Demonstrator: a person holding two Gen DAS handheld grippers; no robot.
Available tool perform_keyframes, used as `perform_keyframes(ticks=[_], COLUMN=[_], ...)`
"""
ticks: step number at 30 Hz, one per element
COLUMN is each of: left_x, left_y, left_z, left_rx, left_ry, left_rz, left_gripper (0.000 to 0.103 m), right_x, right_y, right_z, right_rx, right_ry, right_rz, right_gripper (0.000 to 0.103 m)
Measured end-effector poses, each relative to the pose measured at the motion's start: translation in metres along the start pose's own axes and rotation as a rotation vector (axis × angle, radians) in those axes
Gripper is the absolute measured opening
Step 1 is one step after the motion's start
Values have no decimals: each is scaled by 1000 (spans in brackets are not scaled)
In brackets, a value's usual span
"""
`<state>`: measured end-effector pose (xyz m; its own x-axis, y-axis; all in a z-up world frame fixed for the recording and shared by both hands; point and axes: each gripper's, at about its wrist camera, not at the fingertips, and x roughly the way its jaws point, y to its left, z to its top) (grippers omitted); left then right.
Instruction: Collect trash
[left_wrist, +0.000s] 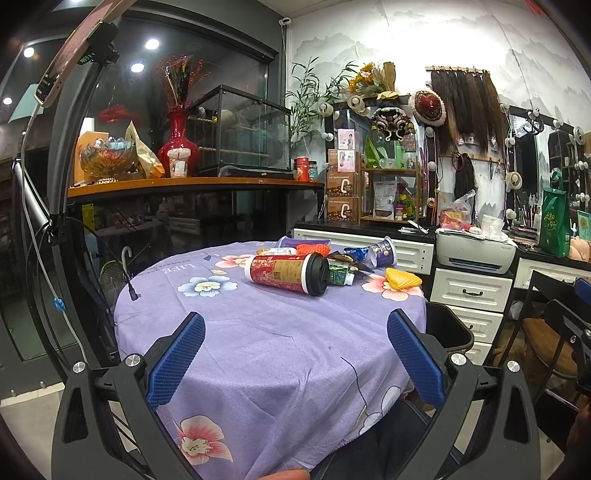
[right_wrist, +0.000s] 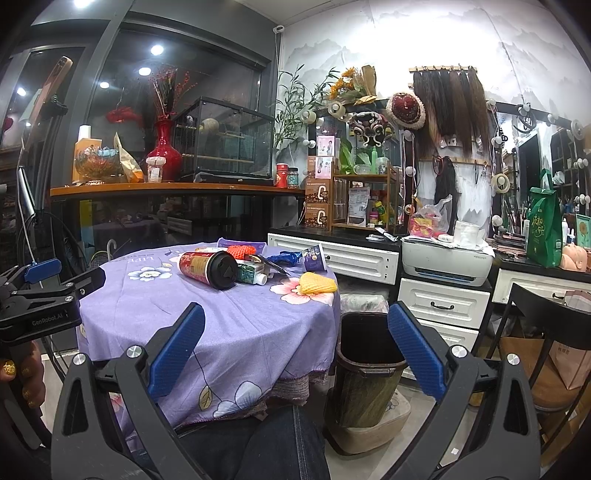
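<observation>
Trash lies at the far side of a round table with a purple flowered cloth (left_wrist: 258, 332): a red cup with a black lid (left_wrist: 288, 274) on its side, a green carton (left_wrist: 340, 276), a yellow foam net (left_wrist: 402, 278), a purple yogurt cup (left_wrist: 384, 253), an orange net (left_wrist: 313, 248) and blue wrappers. My left gripper (left_wrist: 295, 354) is open and empty over the near cloth. In the right wrist view the red cup (right_wrist: 208, 268) and yellow net (right_wrist: 317, 283) show too. My right gripper (right_wrist: 295, 350) is open and empty, near a dark waste bin (right_wrist: 364, 369) beside the table.
White drawers with a printer (right_wrist: 447, 260) stand behind the bin. A black chair (right_wrist: 546, 332) is at the right. A wooden shelf with a red vase (left_wrist: 177, 144) and glass cage is at the back left. The left gripper (right_wrist: 37, 299) shows at the right wrist view's left edge.
</observation>
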<state>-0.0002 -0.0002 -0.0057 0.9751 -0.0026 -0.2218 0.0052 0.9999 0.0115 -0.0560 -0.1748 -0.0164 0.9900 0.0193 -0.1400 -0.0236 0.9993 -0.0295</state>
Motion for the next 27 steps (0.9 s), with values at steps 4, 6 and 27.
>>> perform_keyframes(ticks=[4,6,27], left_x=[0,1,2], left_y=[-3,-6,-6], left_z=[-4,-6,-6], left_rx=[-1,0,1], left_ry=[0,0,3], left_rz=[-1,-1,0], left_gripper=[98,98,98], right_x=[0,0,0], right_y=[0,0,1], right_z=[0,0,-1], right_rx=[0,2,2], right_ry=[1,2,3], right_rz=[-1,0,-1], right_gripper=[98,98,98])
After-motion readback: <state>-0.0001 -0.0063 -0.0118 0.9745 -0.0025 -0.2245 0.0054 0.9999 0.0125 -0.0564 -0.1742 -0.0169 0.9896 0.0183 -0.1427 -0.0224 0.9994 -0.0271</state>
